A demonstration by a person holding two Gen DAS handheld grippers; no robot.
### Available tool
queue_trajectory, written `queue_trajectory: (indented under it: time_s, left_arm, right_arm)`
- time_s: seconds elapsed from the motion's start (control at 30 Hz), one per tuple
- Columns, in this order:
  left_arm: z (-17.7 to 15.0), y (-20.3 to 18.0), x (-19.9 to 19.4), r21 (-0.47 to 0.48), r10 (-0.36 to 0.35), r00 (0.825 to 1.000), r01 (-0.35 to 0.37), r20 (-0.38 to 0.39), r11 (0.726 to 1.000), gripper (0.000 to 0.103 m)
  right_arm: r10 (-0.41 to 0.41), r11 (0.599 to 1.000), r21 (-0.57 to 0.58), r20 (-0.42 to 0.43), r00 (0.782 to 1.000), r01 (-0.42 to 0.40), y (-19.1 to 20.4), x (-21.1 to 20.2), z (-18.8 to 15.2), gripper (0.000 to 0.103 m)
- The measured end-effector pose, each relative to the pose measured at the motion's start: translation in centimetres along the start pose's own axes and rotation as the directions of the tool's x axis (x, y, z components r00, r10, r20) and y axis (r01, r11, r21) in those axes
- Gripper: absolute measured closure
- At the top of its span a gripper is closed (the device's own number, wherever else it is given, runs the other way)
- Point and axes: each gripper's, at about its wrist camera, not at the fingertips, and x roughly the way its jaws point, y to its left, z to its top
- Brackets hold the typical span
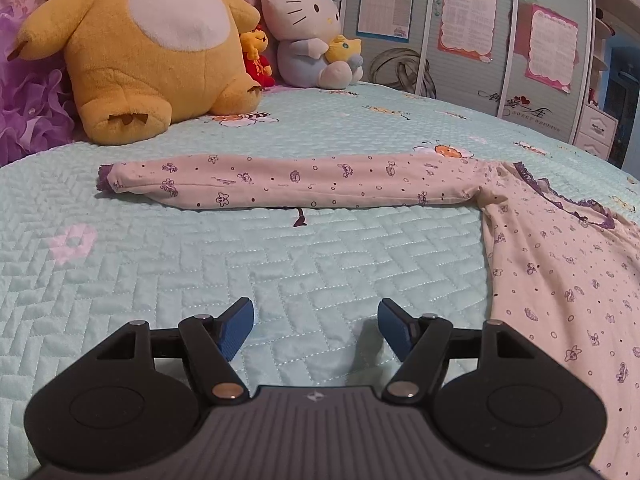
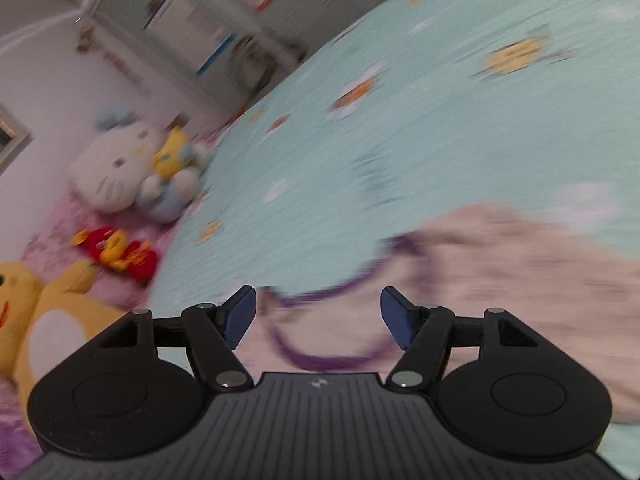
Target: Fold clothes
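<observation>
A pale pink top with small purple prints and purple lace trim lies flat on the mint quilted bedspread (image 1: pixel 320 264). In the left wrist view its long sleeve (image 1: pixel 280 186) stretches to the left, cuff at the far left, and its body (image 1: pixel 568 288) fills the right side. My left gripper (image 1: pixel 316 320) hovers open over bare quilt in front of the sleeve, nothing between its blue pads. The right wrist view is blurred; my right gripper (image 2: pixel 318 312) stands open just above the top's purple-edged neckline (image 2: pixel 328 356), with nothing held.
Plush toys sit at the head of the bed: a big yellow one (image 1: pixel 148 52), a white cat (image 1: pixel 308 28) and a small red-and-yellow one (image 1: pixel 258 58). Purple ruffled fabric (image 1: pixel 28 116) lies at the left. Wardrobe doors with posters (image 1: pixel 468 20) stand beyond the bed.
</observation>
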Motion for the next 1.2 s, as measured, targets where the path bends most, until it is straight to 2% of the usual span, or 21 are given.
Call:
queue_trajectory:
  time_s: [0.13,0.23,0.37,0.47,0.57,0.73,0.8,0.9,0.97,1.0,1.03,1.1,1.13,1.2]
  left_arm:
    - [0.0,0.1,0.1,-0.005,-0.004,1.0,0.004,-0.006,1.0,0.03]
    - [0.0,0.1,0.1,-0.006,-0.005,1.0,0.005,-0.004,1.0,0.03]
    - [0.1,0.1,-0.2,-0.006,-0.005,1.0,0.005,0.007,1.0,0.03]
    - [0.4,0.2,-1.6,-0.02,0.02,0.999,-0.019,0.036,1.0,0.03]
    - [0.7,-0.1,-3.6,-0.015,0.039,0.998,-0.038,0.058,0.999,0.03]
    - [0.1,-1.5,-7.4,0.029,0.033,0.998,-0.035,0.059,0.999,0.03]
    - [-0.3,-2.2,-8.3,0.043,0.026,0.999,-0.028,0.048,0.999,0.03]
    - [-0.6,-3.4,-9.4,0.067,0.019,0.999,-0.022,0.039,0.998,0.03]
    - [-0.6,-4.1,-9.9,0.081,0.015,0.999,-0.018,0.037,0.997,0.03]
    - [-0.6,-4.5,-10.1,0.088,0.012,0.999,-0.015,0.035,0.996,0.03]
    - [-0.5,-4.8,-10.4,0.097,0.008,0.999,-0.011,0.034,0.995,0.03]
    - [-0.3,-5.4,-11.2,0.112,-0.002,0.999,-0.003,0.048,0.994,0.03]
    - [-0.3,-5.6,-11.5,0.118,-0.009,0.998,0.002,0.056,0.993,0.029]
    - [-0.2,-5.8,-12.0,0.128,-0.017,0.998,0.009,0.062,0.992,0.029]
  right_arm:
    - [-0.157,0.988,0.025,0.07,0.985,0.155,-7.7,-8.4,-2.2,0.034]
    - [-0.232,0.963,0.16,0.094,0.968,0.215,-14.2,-14.7,-5.3,0.034]
    - [-0.174,0.916,0.392,0.201,0.964,0.084,-20.8,-22.8,-12.6,0.034]
    - [-0.183,0.886,0.461,0.267,0.946,0.041,-23.7,-27.7,-17.3,0.034]
    - [-0.171,0.867,0.498,0.34,0.925,-0.022,-26.0,-30.9,-19.7,0.034]
    - [-0.152,0.808,0.573,0.434,0.888,-0.141,-29.5,-32.4,-19.2,0.034]
    - [-0.162,0.828,0.548,0.432,0.887,-0.116,-29.4,-31.4,-17.8,0.034]
    - [-0.209,0.884,0.468,0.367,0.907,0.015,-28.3,-29.1,-15.7,0.035]
    - [-0.221,0.909,0.411,0.316,0.922,0.077,-27.6,-27.4,-14.8,0.046]
    - [-0.224,0.917,0.386,0.294,0.929,0.099,-27.3,-26.7,-14.4,0.068]
    - [-0.276,0.914,0.37,0.26,0.925,0.169,-27.0,-26.2,-14.0,0.102]
    - [-0.361,0.902,0.332,0.223,0.906,0.277,-26.4,-25.9,-13.4,0.103]
    - [-0.371,0.904,0.312,0.234,0.899,0.292,-26.0,-26.4,-13.3,0.103]
    - [-0.396,0.909,0.259,0.296,0.869,0.326,-24.6,-28.9,-12.8,0.103]
